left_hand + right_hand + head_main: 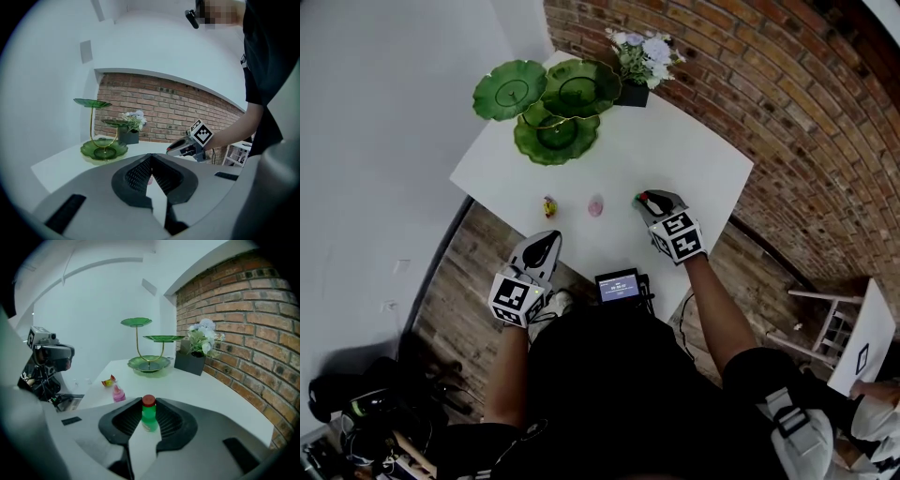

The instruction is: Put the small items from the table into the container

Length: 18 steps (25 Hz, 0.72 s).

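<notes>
We wear a black short-sleeved shirt (pixel 609 375), which fills the lower middle of the head view. Our left gripper (pixel 547 238) and right gripper (pixel 644 198) have pale grey shells and black ribbed pads (pixel 139 173). Each carries a white cube (pixel 517 298) printed with black square markers. A small lit screen (pixel 618 286) sits at our front.

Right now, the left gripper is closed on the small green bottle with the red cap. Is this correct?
Not quite. It is the right gripper that is closed on the small green bottle with the red cap. The right gripper view shows the bottle between its jaws. In the left gripper view, the left gripper is shut with nothing held.
</notes>
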Each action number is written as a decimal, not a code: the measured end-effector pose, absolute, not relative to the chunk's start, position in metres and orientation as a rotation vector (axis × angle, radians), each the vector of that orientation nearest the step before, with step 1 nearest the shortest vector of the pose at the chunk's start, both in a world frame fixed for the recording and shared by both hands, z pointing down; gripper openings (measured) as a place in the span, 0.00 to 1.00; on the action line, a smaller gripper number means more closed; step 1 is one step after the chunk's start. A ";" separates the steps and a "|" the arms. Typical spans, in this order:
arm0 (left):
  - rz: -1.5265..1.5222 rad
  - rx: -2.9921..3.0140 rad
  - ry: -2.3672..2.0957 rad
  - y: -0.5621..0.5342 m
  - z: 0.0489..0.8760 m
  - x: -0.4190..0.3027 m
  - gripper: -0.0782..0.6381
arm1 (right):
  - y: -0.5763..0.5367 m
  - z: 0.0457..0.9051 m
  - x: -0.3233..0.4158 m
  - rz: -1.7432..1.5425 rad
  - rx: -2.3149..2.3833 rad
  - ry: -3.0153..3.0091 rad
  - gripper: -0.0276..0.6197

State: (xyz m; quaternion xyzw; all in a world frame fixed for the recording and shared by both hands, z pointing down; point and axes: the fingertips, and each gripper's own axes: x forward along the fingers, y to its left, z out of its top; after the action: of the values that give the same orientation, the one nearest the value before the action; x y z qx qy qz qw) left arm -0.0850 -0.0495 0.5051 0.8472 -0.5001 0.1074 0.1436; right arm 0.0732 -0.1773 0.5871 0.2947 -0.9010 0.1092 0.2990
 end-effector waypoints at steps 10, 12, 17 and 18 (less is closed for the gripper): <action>0.277 2.454 -1.482 -0.057 0.495 -0.091 0.12 | -0.169 0.554 0.030 0.205 0.678 -2.471 0.19; 0.277 2.447 -1.487 -0.056 0.497 -0.094 0.12 | -0.169 0.553 0.028 0.202 0.671 -2.471 0.20; 0.273 2.440 -1.498 -0.059 0.497 -0.096 0.12 | -0.173 0.552 0.023 0.201 0.657 -2.477 0.20; 0.273 2.441 -1.498 -0.061 0.497 -0.097 0.12 | -0.175 0.551 0.020 0.198 0.653 -2.480 0.19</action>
State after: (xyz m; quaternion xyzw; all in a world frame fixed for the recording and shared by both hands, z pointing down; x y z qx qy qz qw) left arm -0.0968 -0.0610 0.4973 0.8410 -0.5162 0.0940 0.1321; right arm 0.0204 -0.1751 0.5510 0.2437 -0.9254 0.0740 0.2808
